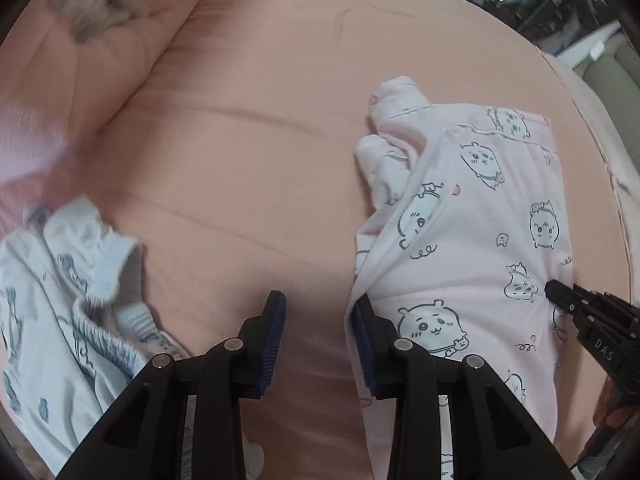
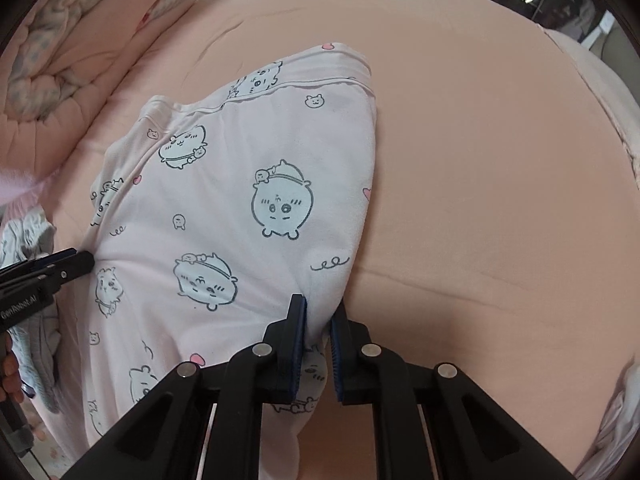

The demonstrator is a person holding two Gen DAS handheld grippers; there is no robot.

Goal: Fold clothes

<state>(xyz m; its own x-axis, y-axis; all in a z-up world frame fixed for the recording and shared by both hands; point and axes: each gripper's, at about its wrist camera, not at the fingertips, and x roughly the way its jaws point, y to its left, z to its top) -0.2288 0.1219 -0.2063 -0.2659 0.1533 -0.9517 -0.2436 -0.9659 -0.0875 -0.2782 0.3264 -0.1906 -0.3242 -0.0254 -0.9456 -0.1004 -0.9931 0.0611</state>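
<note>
garment: pink printed garment [image 2: 248, 200], pale pink with cartoon animals, lying on the peach bed sheet [image 2: 480, 160]; in the right wrist view it sits left of centre, and in the left wrist view on the right side
lie of it: mostly flat, with a piped seam running across the far end; a bunched lump of the same fabric [image 1: 388, 148] sticks out at the far left corner in the left wrist view
long axis: it appears to run from the near edge, under both claws, away toward that far seam; which end is the top I cannot tell
right claw [image 2: 318, 322]: pressed nearly together, pinching a raised ridge of the garment's right edge between its blue pads
left claw [image 1: 318, 312]: jaws partly spread; the garment's left edge lies against the inner face of the right-hand finger [image 1: 364, 328], with bare sheet between the pads, so I judge no hold there
handling: likely thin jersey, light, limp and stretchy; it should drape and wrinkle, and slide easily over the sheet; not fragile
where to take hold: I would pinch at edges or corners, both sides level, keeping the cloth taut between the claws so a fold lands straight
nearby: a second garment, white and blue print [image 1: 60, 300], crumpled on the bed well to the left; a rumpled quilt [image 2: 60, 60] at the far left
</note>
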